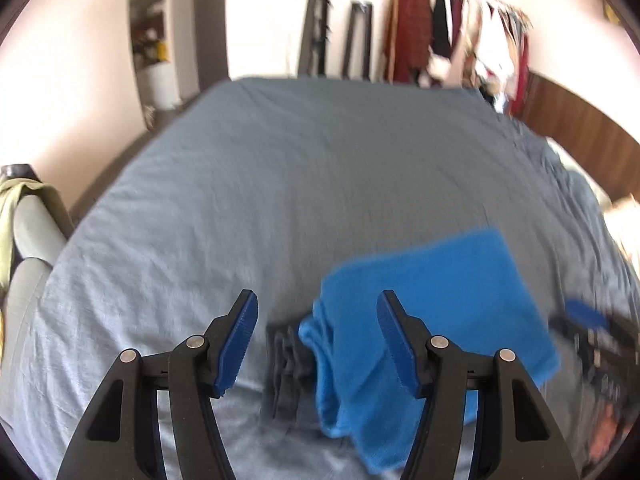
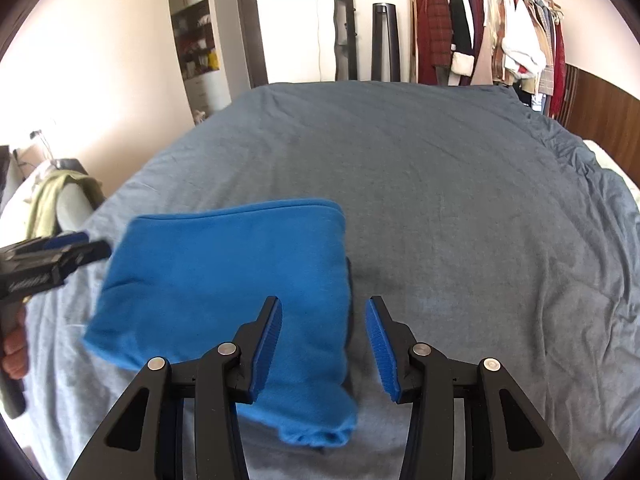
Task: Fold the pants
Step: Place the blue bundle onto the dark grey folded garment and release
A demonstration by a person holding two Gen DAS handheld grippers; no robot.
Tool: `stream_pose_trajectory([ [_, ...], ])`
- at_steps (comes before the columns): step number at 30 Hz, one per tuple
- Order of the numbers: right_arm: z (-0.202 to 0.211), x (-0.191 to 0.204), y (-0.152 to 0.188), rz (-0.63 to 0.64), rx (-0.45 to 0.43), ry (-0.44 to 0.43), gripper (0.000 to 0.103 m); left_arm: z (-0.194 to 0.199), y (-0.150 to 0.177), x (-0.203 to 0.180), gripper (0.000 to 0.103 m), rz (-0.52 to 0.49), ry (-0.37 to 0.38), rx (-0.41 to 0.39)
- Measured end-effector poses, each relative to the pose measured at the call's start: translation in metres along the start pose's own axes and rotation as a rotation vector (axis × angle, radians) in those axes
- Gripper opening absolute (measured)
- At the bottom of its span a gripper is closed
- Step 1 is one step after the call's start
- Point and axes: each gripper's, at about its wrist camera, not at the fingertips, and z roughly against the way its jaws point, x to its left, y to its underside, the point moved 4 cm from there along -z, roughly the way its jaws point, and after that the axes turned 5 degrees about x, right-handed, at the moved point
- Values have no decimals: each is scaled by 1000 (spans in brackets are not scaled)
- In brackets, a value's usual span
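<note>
Blue fleece pants (image 2: 224,280) lie folded in a compact rectangle on the grey-blue bed (image 2: 440,200). In the left wrist view the pants (image 1: 432,300) sit right of centre, with a dark waistband part (image 1: 286,364) showing at their left. My left gripper (image 1: 318,312) is open and empty above the pants' left edge; it also shows in the right wrist view (image 2: 80,246) at the pants' left corner. My right gripper (image 2: 324,316) is open and empty over the pants' right edge; its blurred tip shows in the left wrist view (image 1: 586,316).
A clothes rack (image 2: 488,28) with several hanging garments stands beyond the bed's far right. A wooden headboard (image 2: 600,100) is at right. A chair with a green garment (image 2: 52,200) stands at left. A shelf niche (image 2: 196,40) is in the far wall.
</note>
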Motion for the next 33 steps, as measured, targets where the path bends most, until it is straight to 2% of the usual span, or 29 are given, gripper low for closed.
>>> stream_pose_trajectory([
  [3,5,-2,8,-35,7,-10,45,-11,-3,-6,53,15,28,-2],
  [5,1,-4,13,-52,25,-5,45,-27,-2,-7,46,26,40,33],
  [7,-8,-5,19,-62,64,6,45,-44,-1,-6,43,29,21,67],
  [12,-26,-9,32,-90,154,23,45,-65,8,-3,47,49,16,105],
  [13,-28,-8,35,-82,166,33,45,-66,8,-2,52,48,9,103],
  [17,-25,-6,42,-79,183,57,45,-65,8,-1,56,41,-6,102],
  [21,-18,-3,44,-62,201,82,45,-48,5,-1,57,37,-44,64],
  [24,-9,-5,46,-73,215,79,45,-22,2,-3,62,13,-145,-7],
  [26,-1,-7,46,-71,207,88,45,-6,1,-6,64,6,-180,-33],
  [30,23,-13,45,-69,152,61,45,26,11,-19,64,-7,-187,-49],
  [32,39,-20,42,-73,107,26,53,44,22,-29,70,-5,-183,-60],
  [33,48,-24,41,-74,82,12,64,50,26,-32,70,-1,-175,-63],
])
